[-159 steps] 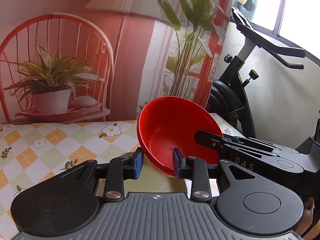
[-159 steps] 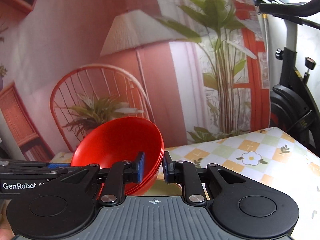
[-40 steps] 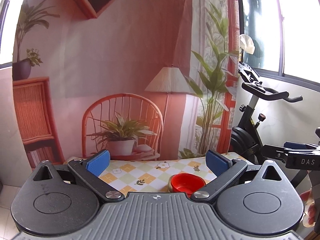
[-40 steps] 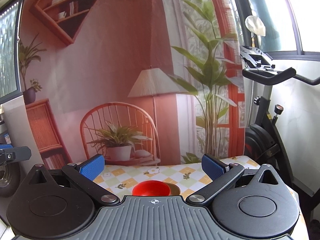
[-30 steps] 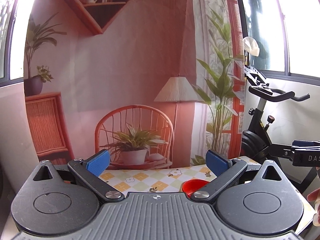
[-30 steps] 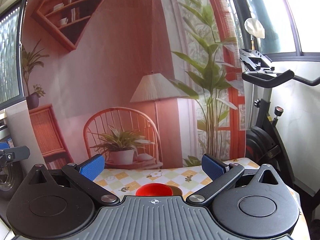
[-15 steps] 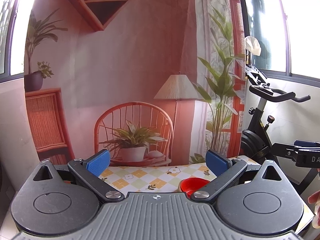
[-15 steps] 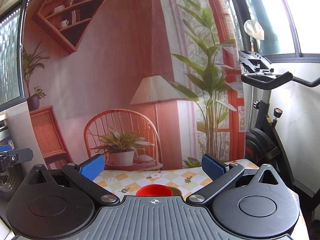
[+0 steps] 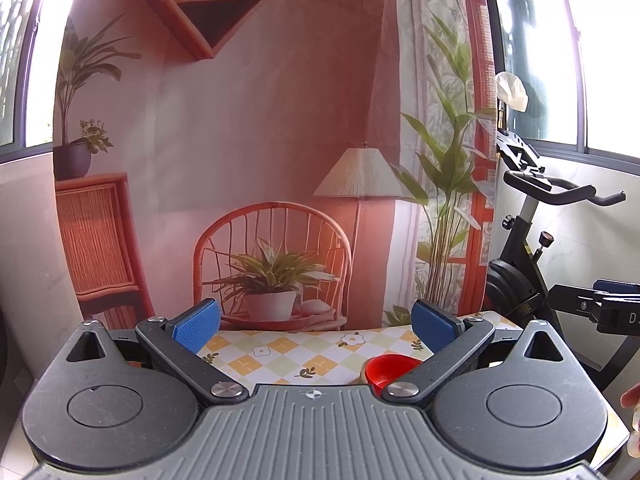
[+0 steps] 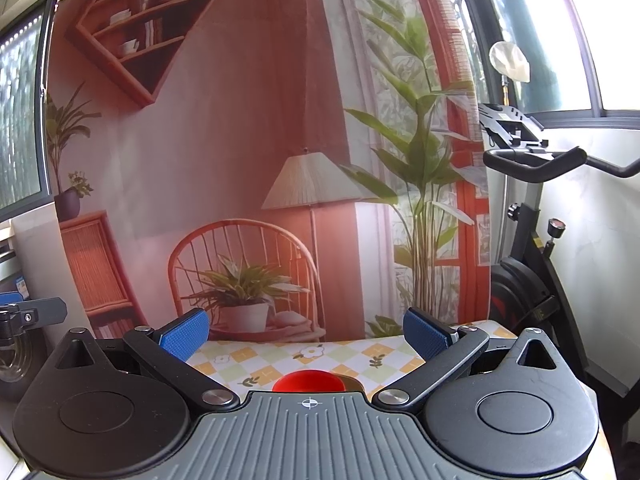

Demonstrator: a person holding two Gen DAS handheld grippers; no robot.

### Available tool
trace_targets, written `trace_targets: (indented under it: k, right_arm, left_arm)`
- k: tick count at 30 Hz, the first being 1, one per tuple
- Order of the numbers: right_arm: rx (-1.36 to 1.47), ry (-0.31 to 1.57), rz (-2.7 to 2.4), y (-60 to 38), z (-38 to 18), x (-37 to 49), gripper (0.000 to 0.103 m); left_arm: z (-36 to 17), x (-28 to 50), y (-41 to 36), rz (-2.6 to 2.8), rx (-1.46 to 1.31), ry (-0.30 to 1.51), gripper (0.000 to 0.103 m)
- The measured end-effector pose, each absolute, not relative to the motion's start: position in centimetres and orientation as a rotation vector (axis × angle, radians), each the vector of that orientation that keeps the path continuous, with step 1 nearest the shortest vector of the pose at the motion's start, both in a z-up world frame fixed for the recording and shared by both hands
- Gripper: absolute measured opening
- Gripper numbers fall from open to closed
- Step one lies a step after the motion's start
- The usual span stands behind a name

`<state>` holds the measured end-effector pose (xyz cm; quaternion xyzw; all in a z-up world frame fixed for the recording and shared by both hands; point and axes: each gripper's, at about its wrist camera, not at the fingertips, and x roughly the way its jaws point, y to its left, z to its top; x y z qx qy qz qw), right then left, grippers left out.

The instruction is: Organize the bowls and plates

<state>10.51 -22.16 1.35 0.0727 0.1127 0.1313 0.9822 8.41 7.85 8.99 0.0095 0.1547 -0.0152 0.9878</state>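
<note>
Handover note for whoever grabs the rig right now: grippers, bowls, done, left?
Left gripper: open, empty, held back from the table.
Right gripper: open, empty, also held back.
Red plastic bowl sits upright on the checked floral tablecloth, toward its right side; a tan rim shows at its edge, apparently another dish under it.
Done: bowl looks stacked and released.
Left: no other plates or bowls show in either view; check the table areas the gripper bodies hide before calling it finished.

red bowl [image 9: 390,368], yellow, green and white checked tablecloth [image 9: 288,354] with daisies, blue pads [image 9: 198,322], black exercise bike [image 9: 524,264]
</note>
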Motion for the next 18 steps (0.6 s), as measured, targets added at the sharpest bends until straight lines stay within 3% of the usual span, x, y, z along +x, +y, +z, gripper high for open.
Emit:
trace_targets:
  k: [18]
  right_arm:
    - [0.142,0.226,0.262,-22.24,1.40,10.49,0.103]
  left_arm:
    - [8.80,8.40,7.83,-0.028,0.016,0.324,0.103]
